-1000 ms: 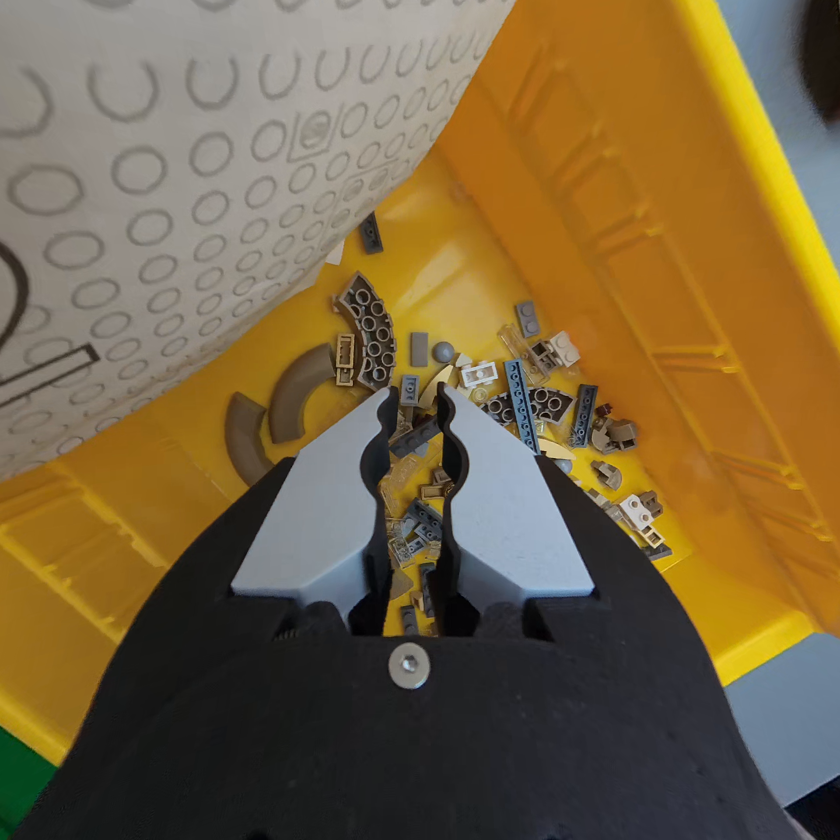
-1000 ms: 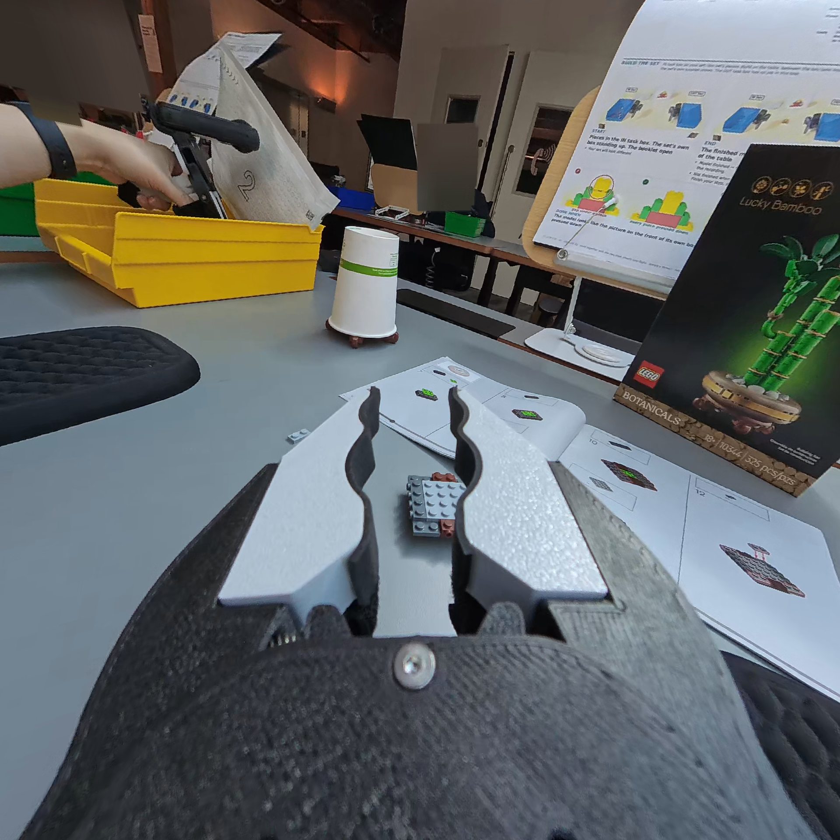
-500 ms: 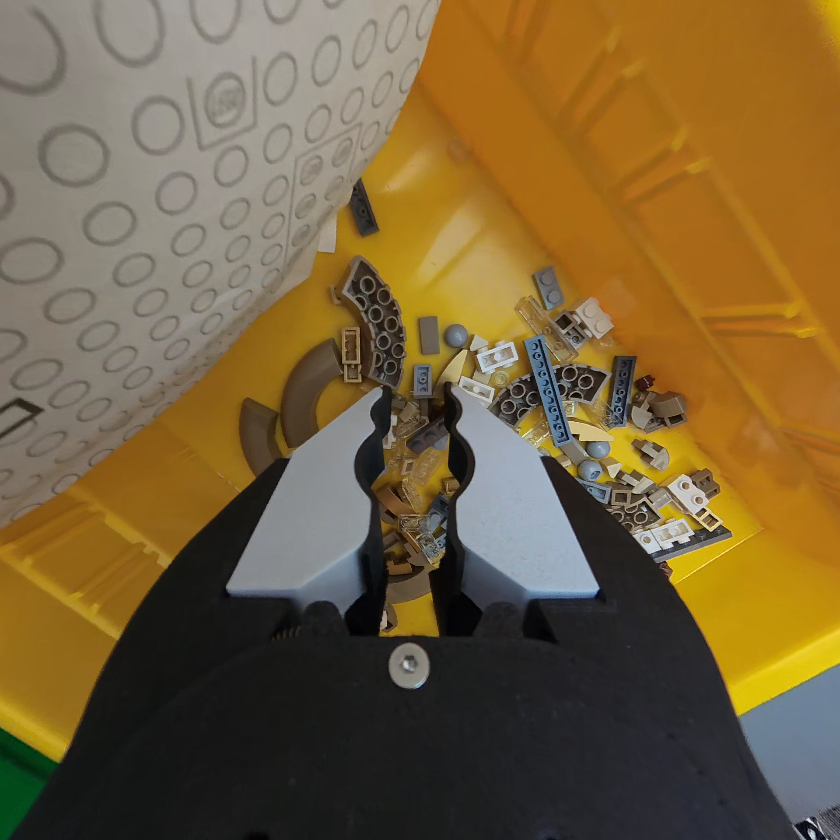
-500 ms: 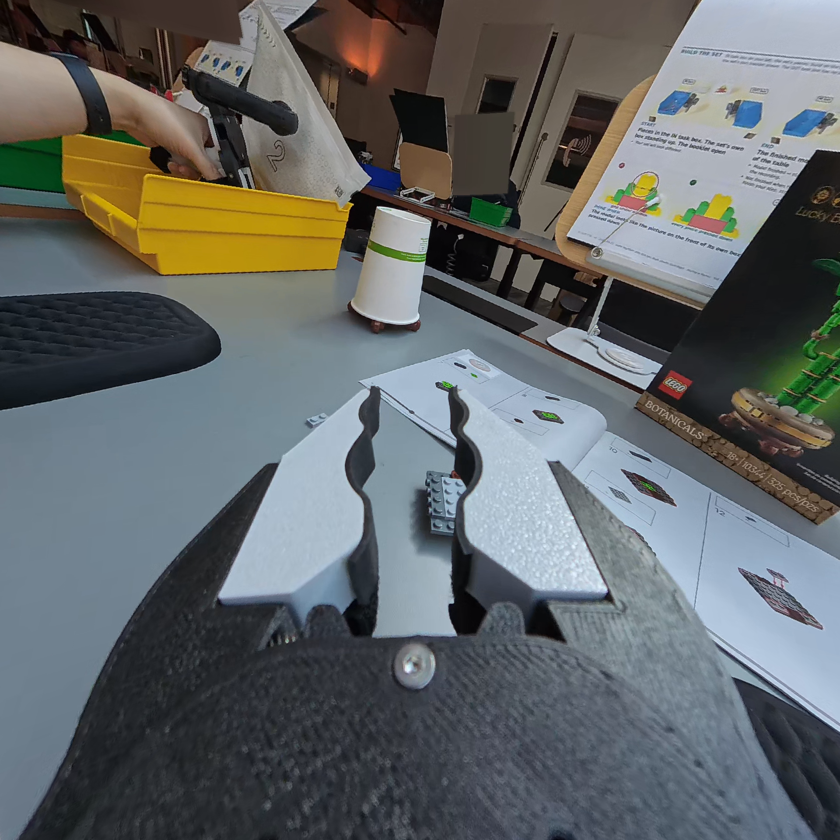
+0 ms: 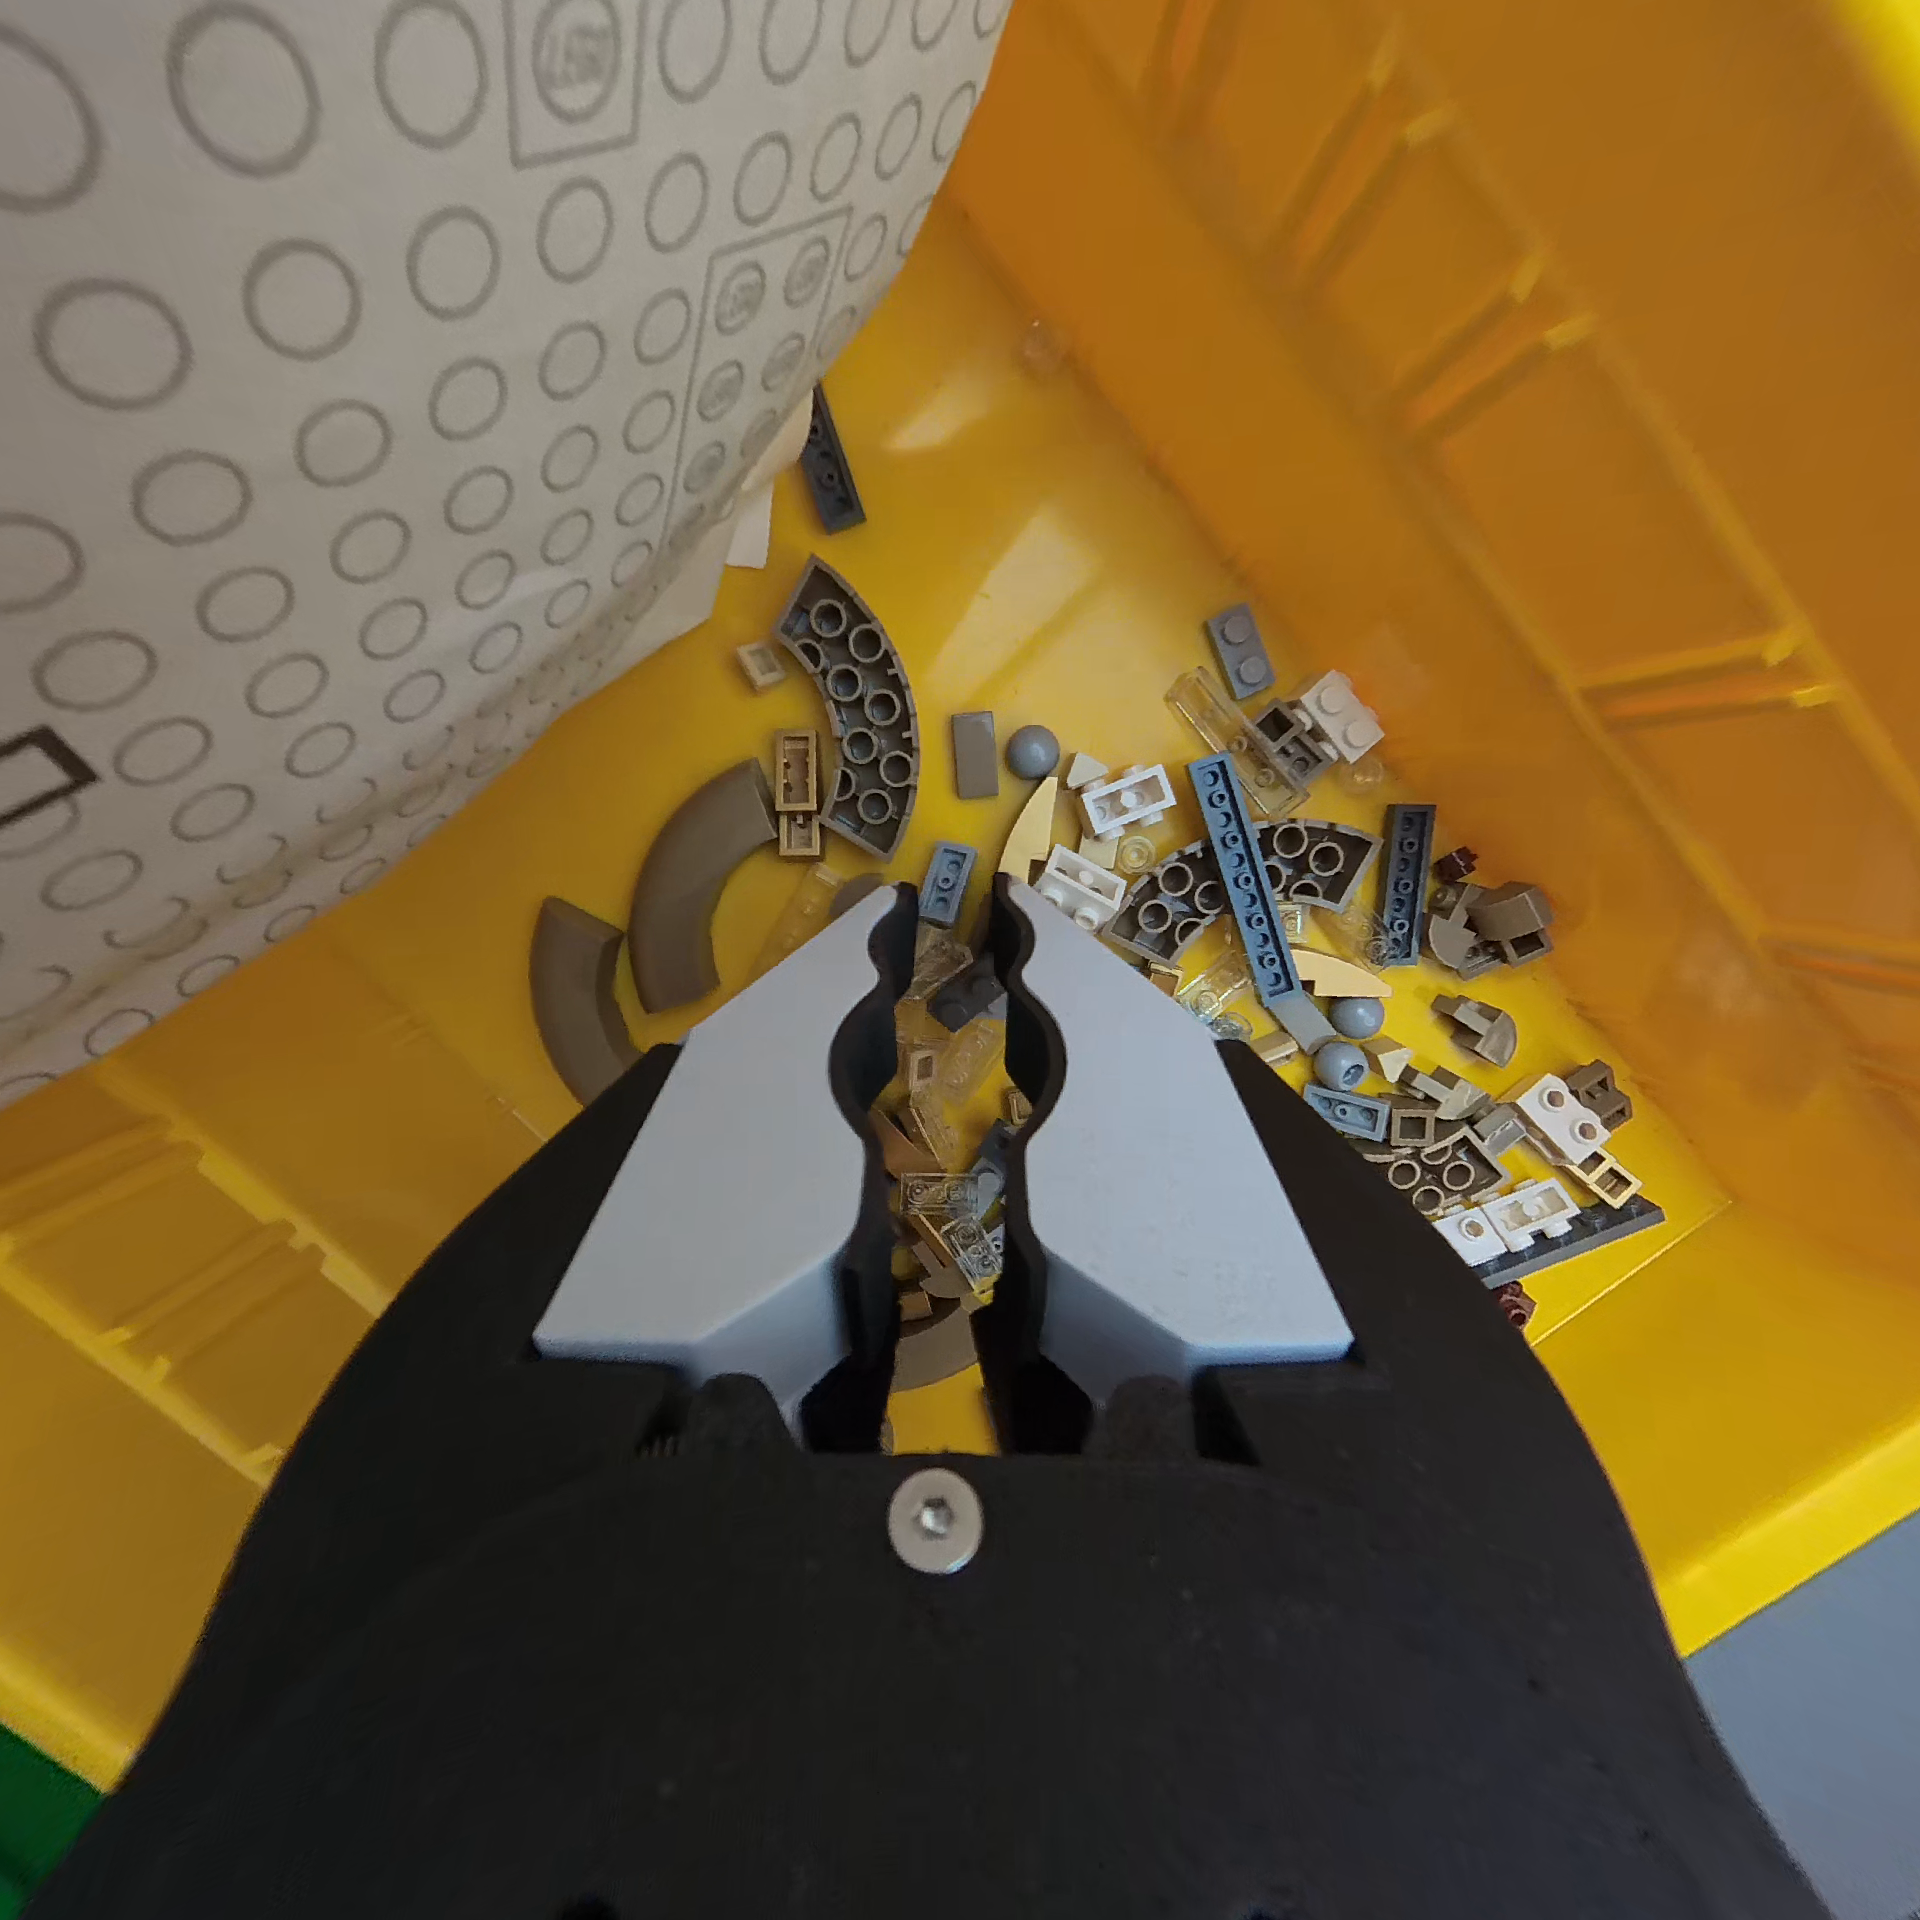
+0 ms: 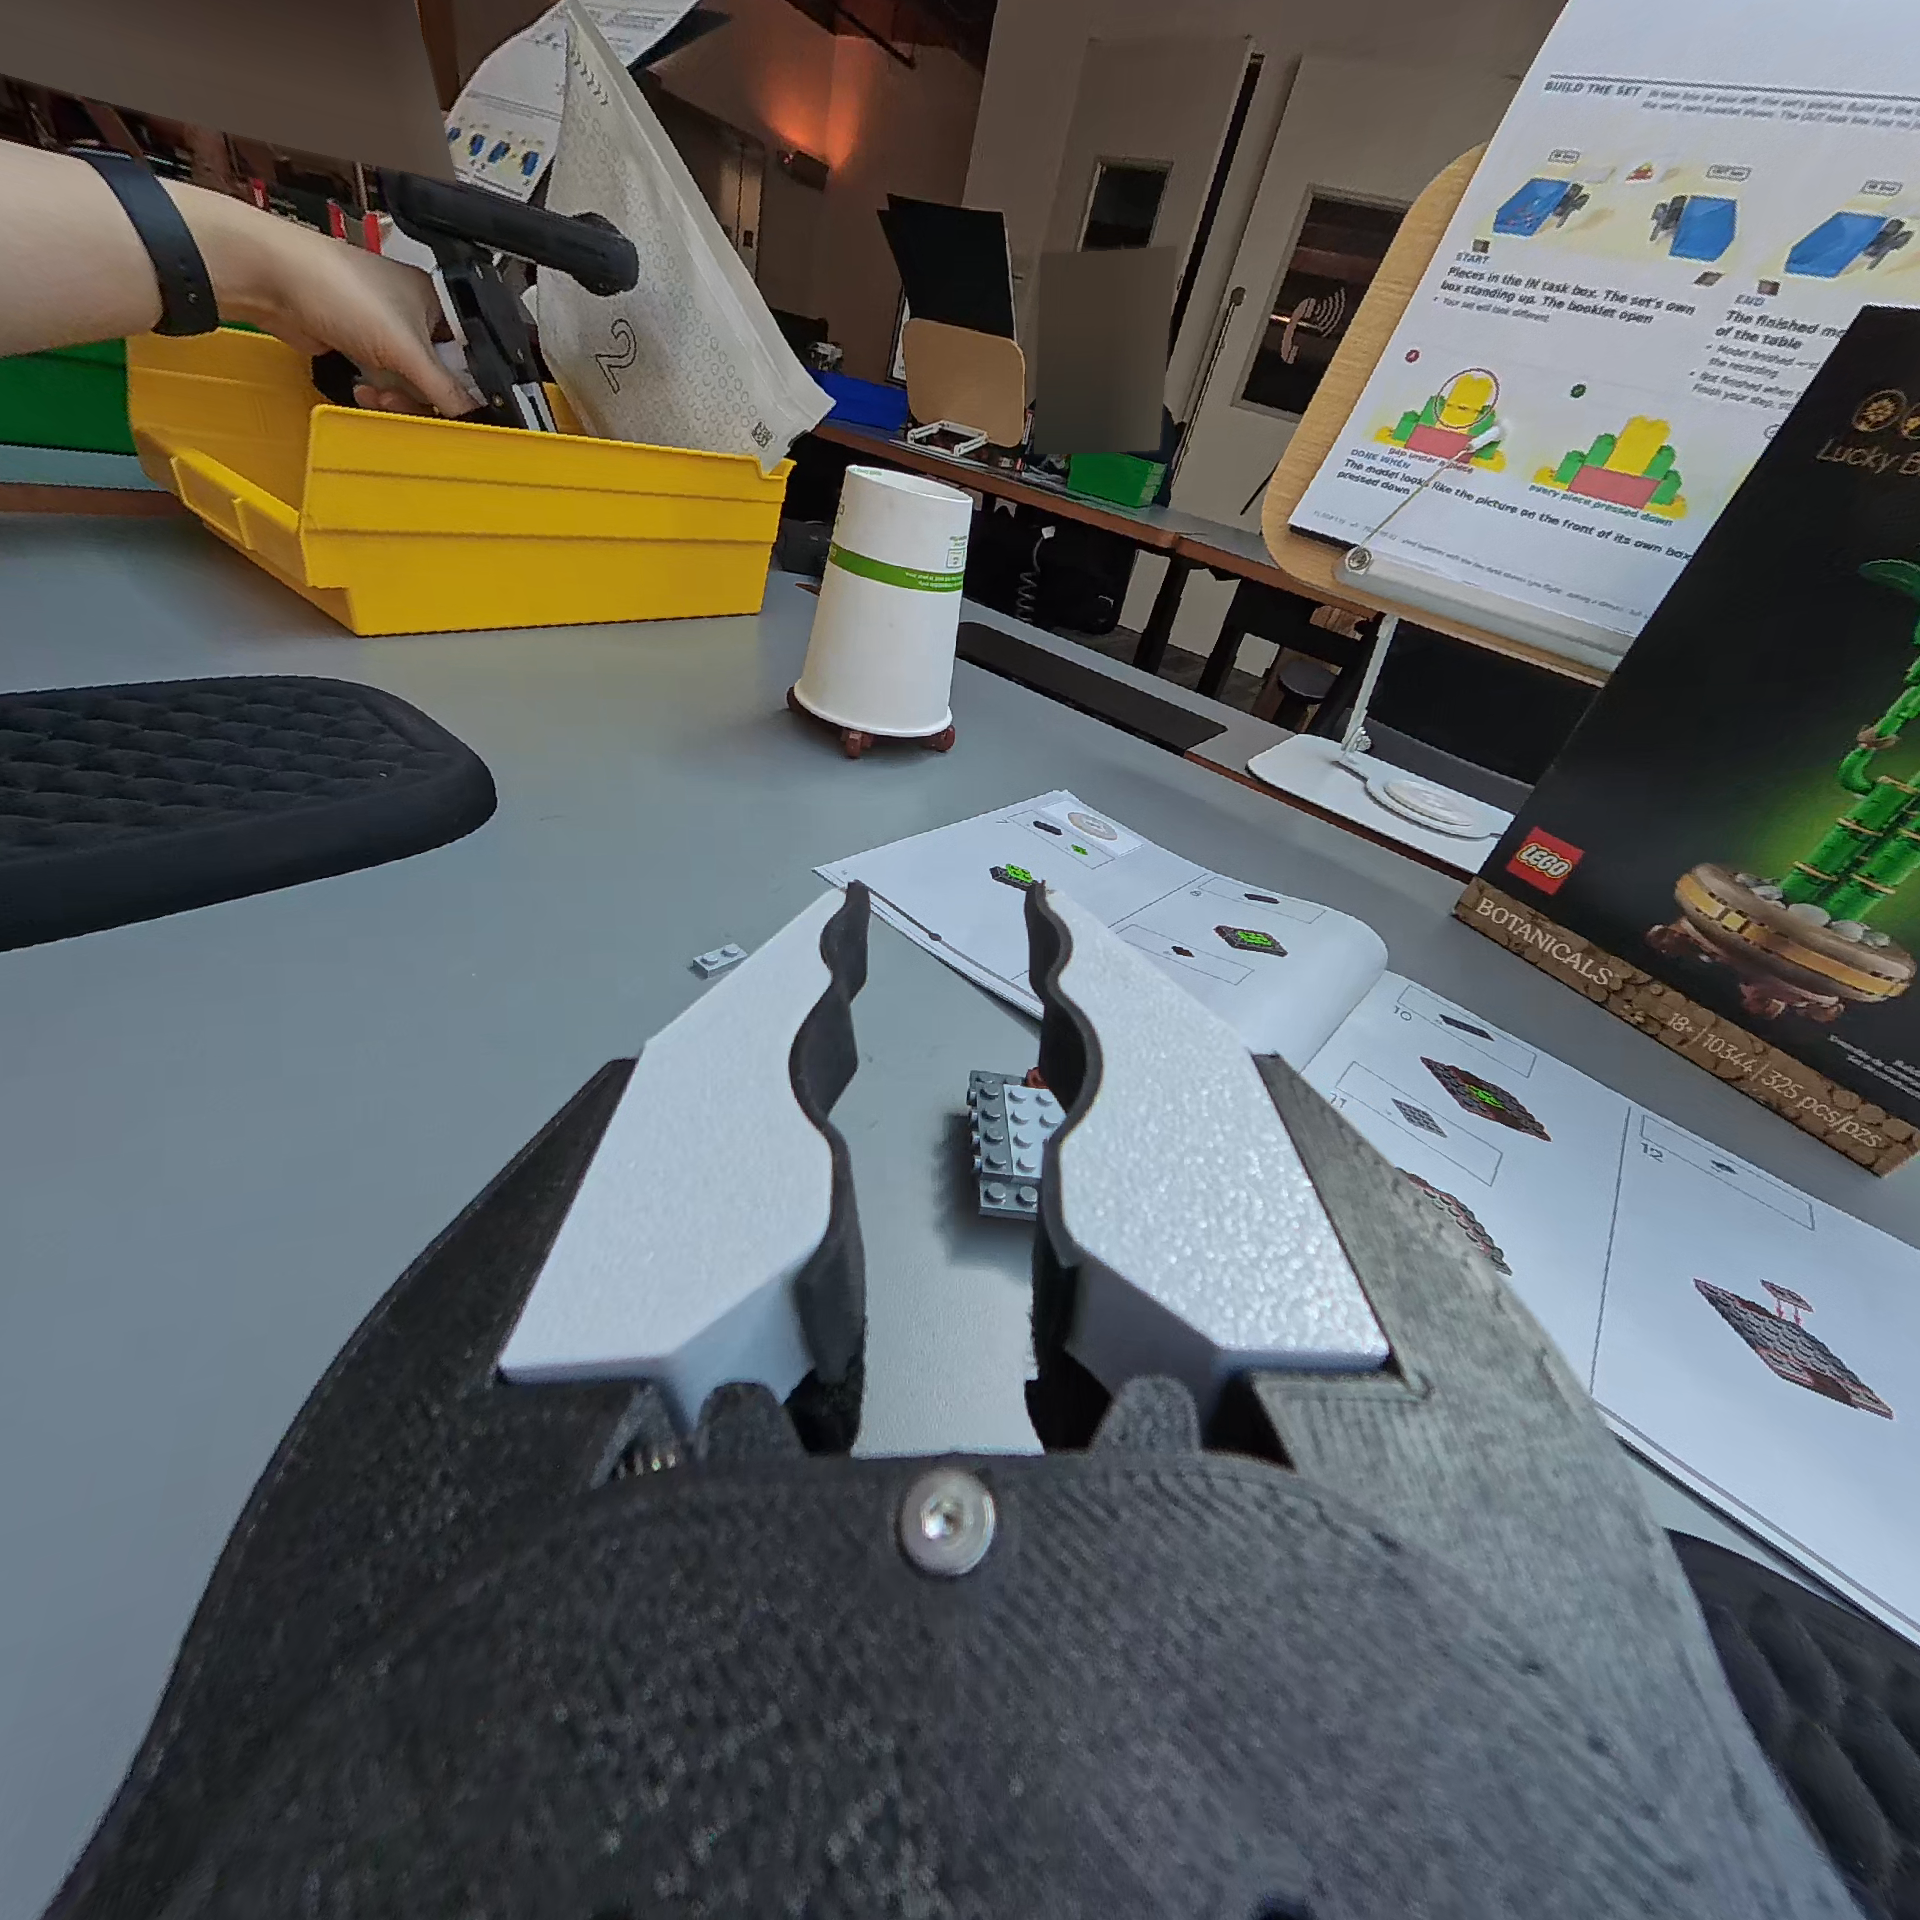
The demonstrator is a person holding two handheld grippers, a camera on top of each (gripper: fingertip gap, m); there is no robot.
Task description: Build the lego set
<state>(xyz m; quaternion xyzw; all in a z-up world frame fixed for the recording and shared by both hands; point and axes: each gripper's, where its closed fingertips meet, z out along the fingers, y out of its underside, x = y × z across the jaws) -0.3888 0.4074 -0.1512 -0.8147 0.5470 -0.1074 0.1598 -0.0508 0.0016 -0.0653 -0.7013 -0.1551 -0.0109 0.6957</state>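
Observation:
My left gripper (image 5: 953,891) hangs inside the yellow bin (image 5: 1299,468) over a pile of small grey, tan, white and clear Lego pieces. Its jaws stand a narrow way apart. A small blue-grey plate (image 5: 948,883) lies on the bin floor between the tips, and the pads do not press on it. My right gripper (image 6: 940,904) is open and empty above the grey table (image 6: 468,1039). The grey studded assembly (image 6: 1008,1138) lies on the table between its fingers, close to the right finger (image 6: 1174,1143).
A white patterned paper bag (image 5: 364,416) leans in the bin's left side. On the table are a small loose grey plate (image 6: 719,958), an upturned paper cup (image 6: 894,603), the open instruction booklet (image 6: 1455,1143), the set's box (image 6: 1766,779) and a black pad (image 6: 208,779). One gripper's finger ends stand about 55 cm off the other's.
My left gripper drifted over the pile, with its jaws widening a little and then narrowing. My right gripper shifted slightly, so the grey assembly now sits nearer its right finger.

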